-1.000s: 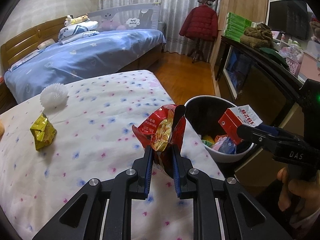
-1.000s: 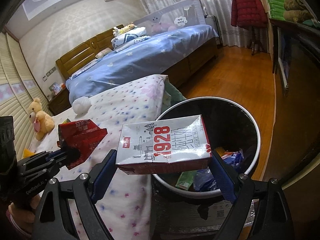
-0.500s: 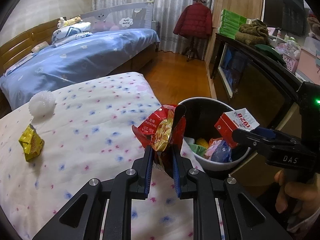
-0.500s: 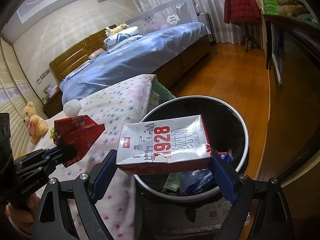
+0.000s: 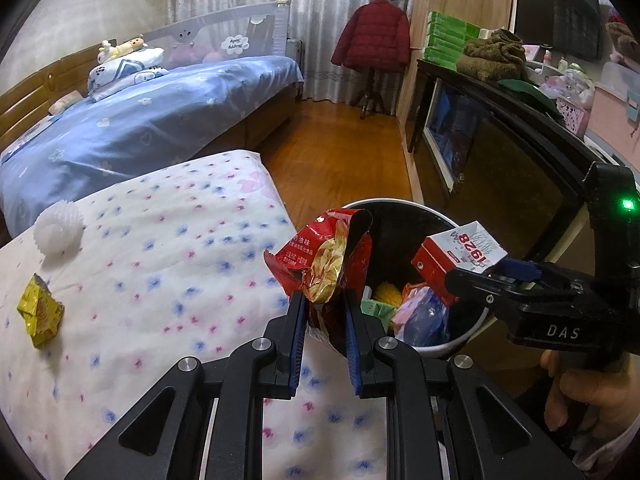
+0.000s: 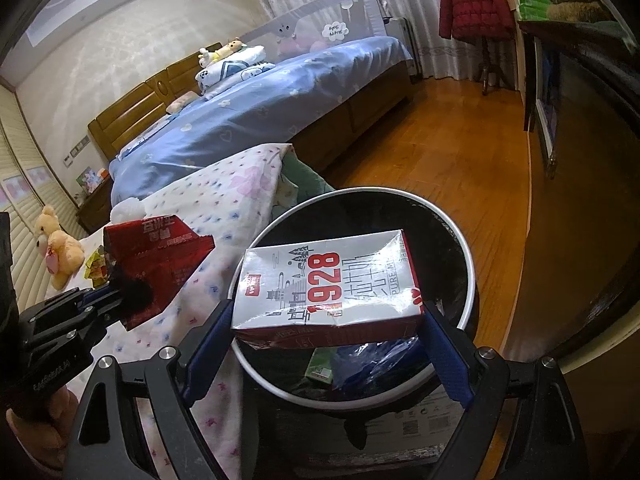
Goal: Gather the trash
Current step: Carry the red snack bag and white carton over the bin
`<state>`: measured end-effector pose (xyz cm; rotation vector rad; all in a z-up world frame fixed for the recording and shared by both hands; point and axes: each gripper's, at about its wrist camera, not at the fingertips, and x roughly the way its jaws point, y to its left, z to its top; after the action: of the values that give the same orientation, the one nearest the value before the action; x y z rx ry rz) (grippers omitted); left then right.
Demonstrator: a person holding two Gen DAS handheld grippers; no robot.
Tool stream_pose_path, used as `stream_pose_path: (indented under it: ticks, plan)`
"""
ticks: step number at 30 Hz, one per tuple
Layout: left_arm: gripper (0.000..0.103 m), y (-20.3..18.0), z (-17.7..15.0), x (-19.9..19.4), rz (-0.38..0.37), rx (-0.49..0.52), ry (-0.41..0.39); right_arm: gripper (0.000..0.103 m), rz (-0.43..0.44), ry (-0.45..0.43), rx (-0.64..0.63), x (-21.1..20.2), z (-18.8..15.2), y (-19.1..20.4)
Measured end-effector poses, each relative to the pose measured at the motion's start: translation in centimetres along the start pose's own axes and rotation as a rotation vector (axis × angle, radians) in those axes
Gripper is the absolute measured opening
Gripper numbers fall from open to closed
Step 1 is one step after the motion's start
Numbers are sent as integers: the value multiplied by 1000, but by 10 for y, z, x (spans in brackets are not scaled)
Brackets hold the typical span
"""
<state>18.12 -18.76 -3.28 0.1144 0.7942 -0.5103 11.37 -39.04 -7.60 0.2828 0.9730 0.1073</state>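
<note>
Holding the milk carton [image 6: 326, 292] in your right tongs [image 6: 326, 344] over the trash bin [image 6: 466, 256] and the red snack wrapper [image 5: 322, 264] in your left tongs [image 5: 325, 320] at its rim, you risk dropping the wrapper onto the bed [image 5: 160, 240] if released early.

Red snack bag [image 5: 320, 264], red-and-white milk carton [image 6: 326, 284], yellow wrapper [image 5: 39, 310], pink-and-blue flowered white sheet [image 5: 160, 264].

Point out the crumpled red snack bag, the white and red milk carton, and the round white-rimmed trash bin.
crumpled red snack bag [image 5: 320, 258], left wrist view, on its printed front.
white and red milk carton [image 6: 324, 280], right wrist view, on its white top face.
round white-rimmed trash bin [image 6: 470, 264], right wrist view, on its right rim.
</note>
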Motion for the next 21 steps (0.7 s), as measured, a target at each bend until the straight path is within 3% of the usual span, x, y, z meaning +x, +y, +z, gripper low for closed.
stream_pose_path:
  ticks: [21]
  plan:
    - [17, -10, 11, 18, -6, 13, 29, 90, -11, 23, 4, 9, 7, -13]
